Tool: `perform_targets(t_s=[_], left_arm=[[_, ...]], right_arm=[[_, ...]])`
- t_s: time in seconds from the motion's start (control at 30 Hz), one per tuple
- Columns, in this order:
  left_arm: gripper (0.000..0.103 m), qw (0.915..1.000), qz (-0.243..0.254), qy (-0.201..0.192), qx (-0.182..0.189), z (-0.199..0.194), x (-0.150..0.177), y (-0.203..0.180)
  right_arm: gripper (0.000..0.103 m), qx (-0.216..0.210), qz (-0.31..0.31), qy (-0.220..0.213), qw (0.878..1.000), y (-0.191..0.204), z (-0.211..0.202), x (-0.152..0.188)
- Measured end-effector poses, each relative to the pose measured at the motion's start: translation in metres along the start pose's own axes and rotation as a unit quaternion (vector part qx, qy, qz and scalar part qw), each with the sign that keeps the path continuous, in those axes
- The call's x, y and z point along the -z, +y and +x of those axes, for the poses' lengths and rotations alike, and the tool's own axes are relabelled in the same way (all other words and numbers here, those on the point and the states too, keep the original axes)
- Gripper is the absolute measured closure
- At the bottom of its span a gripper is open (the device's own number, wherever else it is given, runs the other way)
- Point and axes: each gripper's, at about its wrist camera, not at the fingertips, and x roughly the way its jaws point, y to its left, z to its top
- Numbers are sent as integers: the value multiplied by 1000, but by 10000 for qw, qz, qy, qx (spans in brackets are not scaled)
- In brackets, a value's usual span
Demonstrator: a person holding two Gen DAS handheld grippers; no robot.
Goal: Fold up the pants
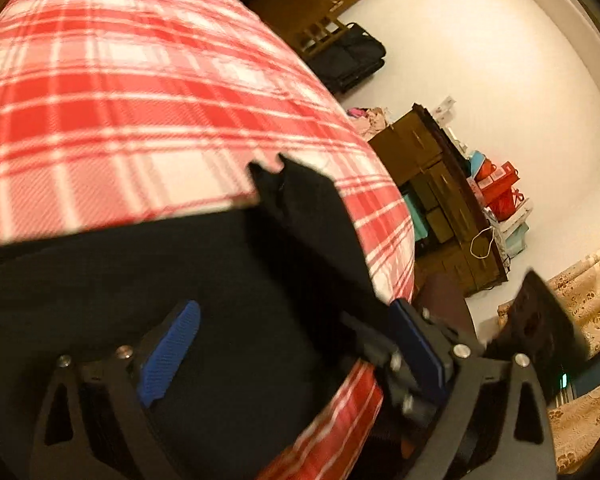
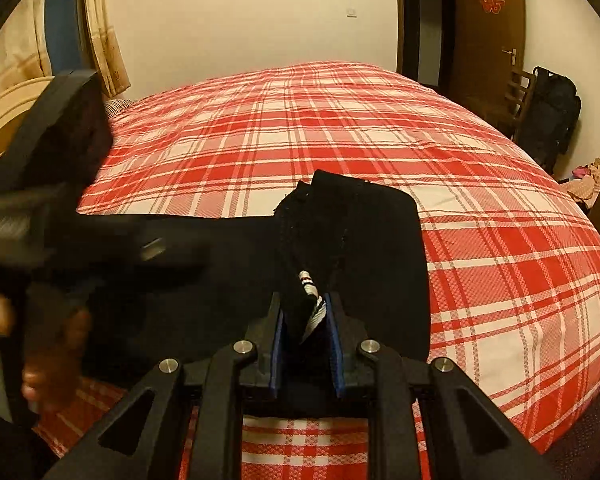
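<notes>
Black pants (image 2: 360,240) lie across the near part of a bed with a red and white plaid sheet (image 2: 340,128). My right gripper (image 2: 306,320) is shut on a bunched edge of the pants, and a striped white label (image 2: 312,300) shows between its blue pads. The cloth rises from there into a raised fold. In the left wrist view the pants (image 1: 140,272) fill the lower frame. My left gripper (image 1: 296,344) hovers over them, open, its blue pads (image 1: 172,352) wide apart. That gripper (image 2: 60,200), held by a hand (image 2: 0,312), also appears blurred at the left of the right wrist view.
Right of the bed stands a brown dresser (image 1: 440,184) with red boxes (image 1: 496,184) on top. A black bag (image 2: 552,112) and a wooden chair (image 2: 516,96) stand by the door (image 2: 488,32). Curtains (image 2: 104,40) and a headboard (image 2: 4,116) are at the left.
</notes>
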Motion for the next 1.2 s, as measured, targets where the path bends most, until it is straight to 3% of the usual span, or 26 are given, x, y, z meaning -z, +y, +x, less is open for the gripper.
perform_targets(t_s=[0.1,0.2,0.27,0.3,0.37,0.53,0.6,0.63,0.77,0.83,1.2], left_arm=[[11,9999,58,86,56,7,-5,-8],[31,9998,110,161,-35,17,-13,-12],[62,9995,164,237,-153,24,-13,-14],[65,9993,174,270,-180,24,-12,-12],[94,9987,266,282,-343,24,-10,-9],[96,9954,689,55,-670,5,-7,-17],[96,9948,759,-56,-673,-8,-9,-19],[96,9933,871,-138,-745,-18,-8,-21],[96,9906,1014,-347,-848,-45,-8,-24],[96,9903,1028,-419,-838,-58,-6,-24],[96,9845,1052,-768,-1174,-123,15,-11]], right_arm=[[83,-97,-92,-43,9999,4,-2,0],[83,-229,-231,-113,9994,9,-5,1],[83,-228,-339,-152,9990,13,-6,1],[83,-235,-374,-140,9989,13,-5,1],[83,-382,-425,-44,9984,13,-2,3],[72,-784,-620,-124,9949,6,-6,9],[57,-905,-639,-268,9935,0,-15,12],[55,-1033,-561,-308,9926,-5,-20,14],[53,-1247,-86,-508,9909,-25,-30,18],[53,-1156,-16,-565,9917,-28,-30,18],[52,-1182,-264,-668,9904,-11,-30,18]])
